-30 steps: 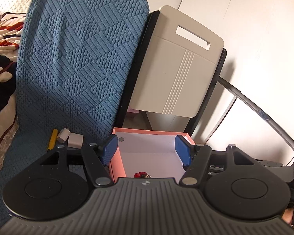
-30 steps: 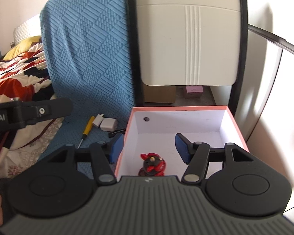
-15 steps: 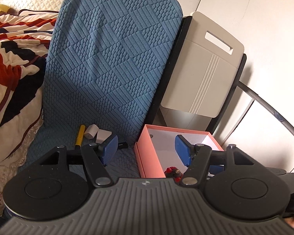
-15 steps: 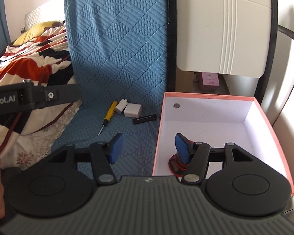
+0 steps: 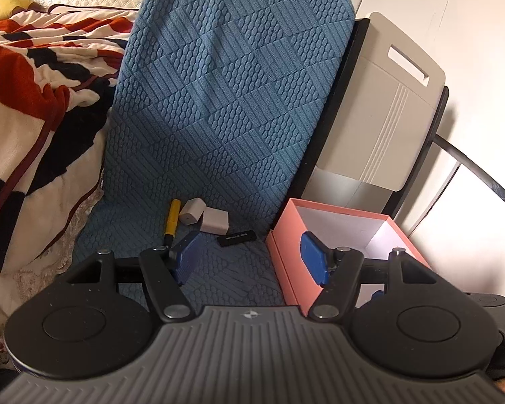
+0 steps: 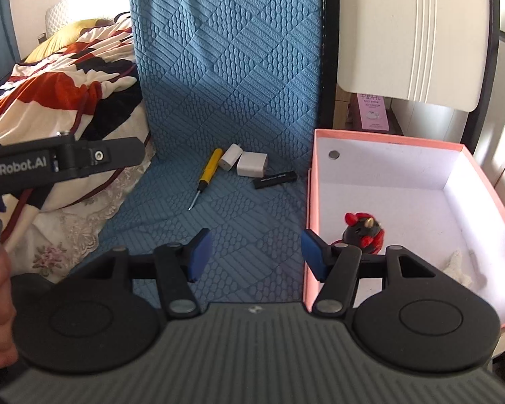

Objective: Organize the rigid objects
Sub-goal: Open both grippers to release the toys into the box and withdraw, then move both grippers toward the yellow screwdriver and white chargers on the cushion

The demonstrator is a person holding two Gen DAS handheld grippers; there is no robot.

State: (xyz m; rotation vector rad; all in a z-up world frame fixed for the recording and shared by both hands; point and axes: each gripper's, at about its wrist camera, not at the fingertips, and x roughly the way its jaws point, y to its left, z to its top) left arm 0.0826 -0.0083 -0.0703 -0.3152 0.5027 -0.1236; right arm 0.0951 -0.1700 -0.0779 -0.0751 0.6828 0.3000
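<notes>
Now both tools hang released: left tool, right tool. Ahead of my right tool lie the screwdriver, two chargers and, I think, a black stick — pink box just right. I'd descend squarely, straddling one item.

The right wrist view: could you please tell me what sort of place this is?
Probably a bedroom at home: a patterned blanket and yellow pillow lie on a bed, beside a seat under a blue quilted cover with a pink box.
</notes>
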